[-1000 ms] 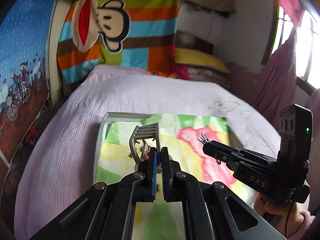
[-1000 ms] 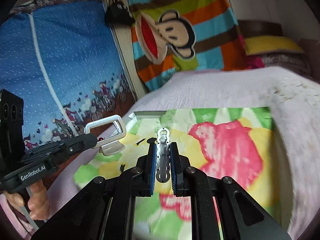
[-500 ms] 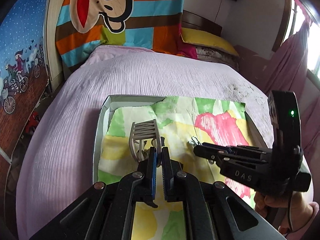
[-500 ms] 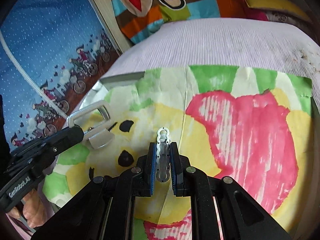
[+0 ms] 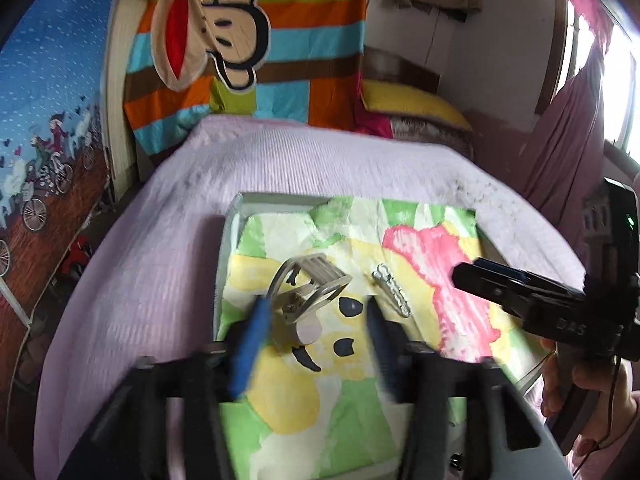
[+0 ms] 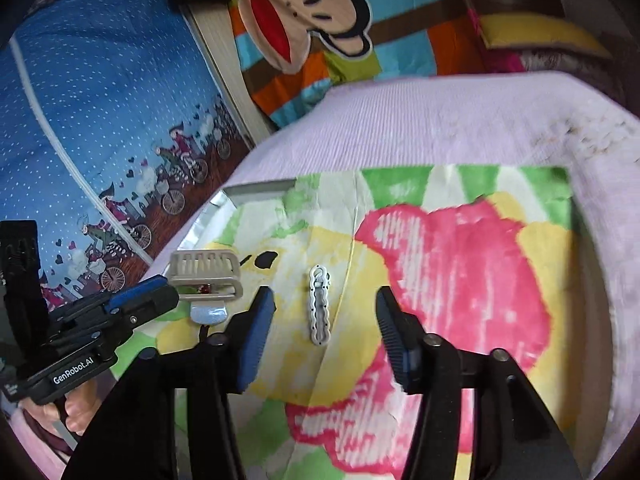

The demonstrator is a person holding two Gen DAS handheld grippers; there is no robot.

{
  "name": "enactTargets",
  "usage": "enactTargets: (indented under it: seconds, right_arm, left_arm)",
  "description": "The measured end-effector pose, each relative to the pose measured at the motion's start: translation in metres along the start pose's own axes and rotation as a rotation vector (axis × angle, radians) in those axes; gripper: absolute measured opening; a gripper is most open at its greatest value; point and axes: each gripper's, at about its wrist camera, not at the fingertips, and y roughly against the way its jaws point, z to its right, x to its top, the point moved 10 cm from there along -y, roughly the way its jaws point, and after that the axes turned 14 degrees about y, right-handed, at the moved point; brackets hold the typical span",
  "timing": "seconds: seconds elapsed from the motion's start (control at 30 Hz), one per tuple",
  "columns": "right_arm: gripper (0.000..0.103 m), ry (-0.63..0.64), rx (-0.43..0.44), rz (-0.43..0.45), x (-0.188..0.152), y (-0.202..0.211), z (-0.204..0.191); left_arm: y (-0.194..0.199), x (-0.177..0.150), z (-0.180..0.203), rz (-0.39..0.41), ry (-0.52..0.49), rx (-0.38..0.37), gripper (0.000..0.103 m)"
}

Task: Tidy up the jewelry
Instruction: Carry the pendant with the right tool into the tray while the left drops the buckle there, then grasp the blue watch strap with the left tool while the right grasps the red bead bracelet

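Withdrawing carelessly risks snagging: left gripper [image 5: 316,316] and right gripper [image 6: 326,320], jaws just opened and holding nothing, straddle the claw clip [image 5: 308,296] and flat clip [image 6: 320,304] lying on the tray [image 5: 232,248].

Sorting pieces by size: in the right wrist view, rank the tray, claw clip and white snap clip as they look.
1. tray, largest
2. claw clip
3. white snap clip, smallest; longer but far slimmer than the claw clip, so these two are close.

"genrobot.ai" stands on the left hand-held gripper [image 6: 160,300]; "das" on the right hand-held gripper [image 5: 480,280].
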Motion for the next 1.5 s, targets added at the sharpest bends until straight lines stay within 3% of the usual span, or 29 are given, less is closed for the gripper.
enactTargets:
  seconds: [0.03, 0.1, 0.17, 0.27, 0.37, 0.47, 0.6, 0.7, 0.9, 1.13, 1.5]
  right_arm:
    - [0.056, 0.012, -0.015, 0.035, 0.001, 0.011, -0.002]
    - [0.067, 0.029, -0.035, 0.095, 0.005, 0.032, -0.004]
    - [0.073, 0.038, -0.054, 0.149, 0.007, 0.052, -0.004]
    - [0.080, 0.053, -0.104, 0.228, 0.006, 0.083, -0.007]
    - [0.090, 0.061, -0.148, 0.310, 0.003, 0.115, -0.008]
    - [0.092, 0.091, -0.192, 0.372, -0.002, 0.140, -0.015]
    - [0.102, 0.108, -0.229, 0.448, -0.012, 0.172, -0.024]
    - [0.102, 0.121, -0.250, 0.486, -0.027, 0.193, -0.031]
    - [0.102, 0.134, -0.278, 0.517, -0.059, 0.223, -0.040]
    - [0.102, 0.154, -0.304, 0.513, -0.091, 0.242, -0.043]
    - [0.102, 0.170, -0.330, 0.398, -0.142, 0.239, -0.026]
  left_arm:
    - [0.008, 0.000, 0.000, 0.030, 0.007, -0.001, 0.067]
    - [0.026, -0.002, 0.001, 0.087, 0.020, -0.015, 0.069]
    - [0.045, -0.005, 0.000, 0.144, 0.042, -0.015, 0.082]
    - [0.068, -0.009, 0.001, 0.210, 0.059, -0.017, 0.092]
    - [0.093, -0.018, 0.006, 0.276, 0.056, -0.017, 0.098]
    - [0.113, -0.027, 0.010, 0.326, 0.037, -0.016, 0.103]
    - [0.135, -0.042, 0.014, 0.373, 0.024, -0.020, 0.103]
    - [0.148, -0.056, 0.015, 0.394, 0.015, -0.024, 0.103]
    - [0.156, -0.083, 0.019, 0.402, -0.018, -0.017, 0.103]
    - [0.148, -0.111, 0.021, 0.355, -0.054, -0.016, 0.103]
    - [0.119, -0.144, 0.030, 0.215, -0.131, -0.037, 0.103]
